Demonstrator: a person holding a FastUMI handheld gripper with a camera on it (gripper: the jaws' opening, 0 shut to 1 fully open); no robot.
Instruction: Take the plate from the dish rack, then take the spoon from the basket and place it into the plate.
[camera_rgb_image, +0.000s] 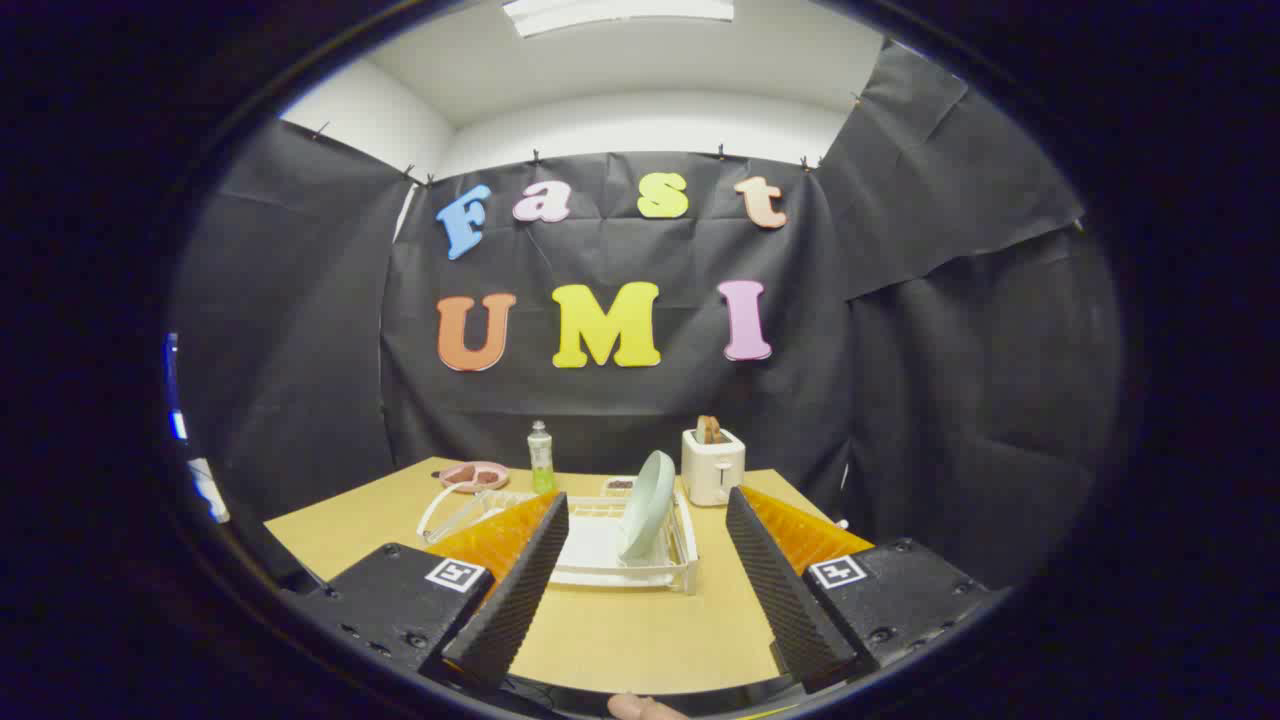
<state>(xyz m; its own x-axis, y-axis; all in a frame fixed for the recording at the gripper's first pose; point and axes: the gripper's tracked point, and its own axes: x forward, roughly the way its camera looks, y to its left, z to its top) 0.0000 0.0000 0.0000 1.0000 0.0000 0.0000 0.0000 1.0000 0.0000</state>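
Tan tabletop lies bare between the dish rack and the near edge. Gripper fingers spread wide, released, nothing between them; rack just ahead, framed by both fingers. Pale green plate stands on edge in the rack, tilted. Behind rack: white toaster, green bottle, pink dish. Small basket behind rack, possibly; too small to tell contents.
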